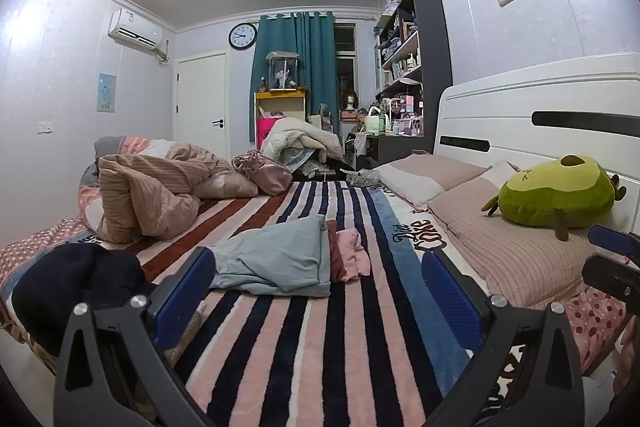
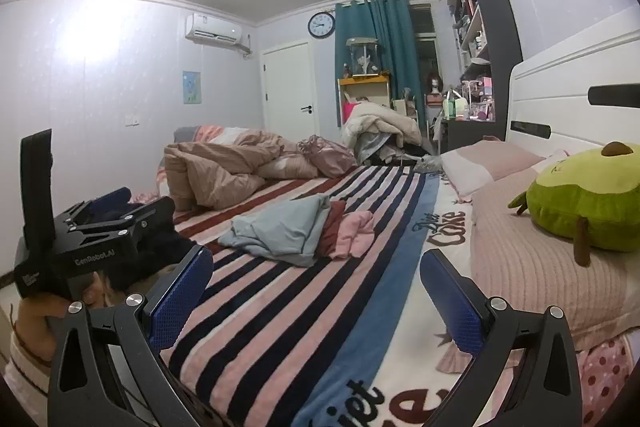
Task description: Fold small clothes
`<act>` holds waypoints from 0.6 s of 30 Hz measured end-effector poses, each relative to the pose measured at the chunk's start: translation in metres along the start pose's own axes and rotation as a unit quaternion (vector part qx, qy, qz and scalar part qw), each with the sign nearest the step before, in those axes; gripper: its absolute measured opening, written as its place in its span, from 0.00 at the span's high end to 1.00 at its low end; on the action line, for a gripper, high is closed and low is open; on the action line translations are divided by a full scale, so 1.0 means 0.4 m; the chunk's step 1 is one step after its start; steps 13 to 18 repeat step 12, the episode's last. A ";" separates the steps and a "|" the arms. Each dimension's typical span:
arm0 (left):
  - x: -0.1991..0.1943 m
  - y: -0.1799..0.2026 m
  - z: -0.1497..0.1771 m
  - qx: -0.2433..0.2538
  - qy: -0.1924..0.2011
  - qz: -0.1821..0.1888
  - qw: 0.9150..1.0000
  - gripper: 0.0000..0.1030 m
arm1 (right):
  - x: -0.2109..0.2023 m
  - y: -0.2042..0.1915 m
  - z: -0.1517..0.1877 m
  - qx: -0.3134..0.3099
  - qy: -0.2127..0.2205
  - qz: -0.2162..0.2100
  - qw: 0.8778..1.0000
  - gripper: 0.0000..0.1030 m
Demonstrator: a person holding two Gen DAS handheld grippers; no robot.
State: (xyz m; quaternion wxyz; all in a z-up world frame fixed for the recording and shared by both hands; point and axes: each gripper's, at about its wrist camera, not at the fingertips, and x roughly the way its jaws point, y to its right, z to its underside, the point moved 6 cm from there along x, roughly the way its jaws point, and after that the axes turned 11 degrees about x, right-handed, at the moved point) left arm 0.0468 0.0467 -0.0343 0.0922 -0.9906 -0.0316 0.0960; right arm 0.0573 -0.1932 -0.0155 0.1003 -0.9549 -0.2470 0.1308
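Note:
Three small garments lie crumpled together mid-bed on the striped blanket (image 1: 304,339): a light blue-grey one (image 1: 276,259) (image 2: 280,231), a dark red one (image 1: 335,255) (image 2: 334,227) and a pink one (image 1: 352,253) (image 2: 356,233). My left gripper (image 1: 316,293) hovers low over the blanket just short of them, open and empty. A dark navy garment (image 1: 76,283) is heaped at its left. My right gripper (image 2: 316,297) is open too, holding nothing, nearer the bed's front edge and well short of the pile. In the right wrist view the left gripper (image 2: 120,207) sits over the navy heap.
Two pink pillows (image 1: 516,259) and a green avocado plush (image 1: 560,191) lie to the right, by the white headboard (image 1: 540,95). A rumpled beige duvet (image 1: 148,195) and a shiny pink bag (image 1: 264,171) occupy the far left of the bed. A person's hand (image 2: 36,319) holds the left gripper.

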 end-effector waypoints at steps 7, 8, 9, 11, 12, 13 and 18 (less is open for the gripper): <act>-0.005 0.002 -0.002 0.000 -0.001 0.002 1.000 0.01 | -0.014 -0.025 0.010 -0.001 0.001 0.006 1.000 0.00; -0.007 0.002 -0.002 -0.001 0.000 0.001 1.000 0.01 | -0.017 -0.034 0.012 0.000 0.002 0.007 1.000 0.00; -0.008 0.002 -0.002 -0.002 0.001 0.001 1.000 0.01 | -0.020 -0.039 0.013 0.002 0.003 0.009 1.000 0.00; -0.005 0.004 -0.002 -0.003 -0.002 0.012 1.000 0.01 | -0.024 -0.033 0.015 0.006 0.003 0.012 1.000 0.00; -0.004 0.003 -0.003 -0.005 -0.002 0.013 1.000 0.01 | -0.024 -0.044 0.018 0.005 0.003 0.014 1.000 0.00; -0.004 0.003 -0.003 -0.005 -0.002 0.013 1.000 0.01 | -0.024 -0.044 0.018 0.005 0.003 0.014 1.000 0.00; -0.004 0.003 -0.003 -0.005 -0.002 0.013 1.000 0.01 | -0.024 -0.044 0.018 0.005 0.003 0.014 1.000 0.00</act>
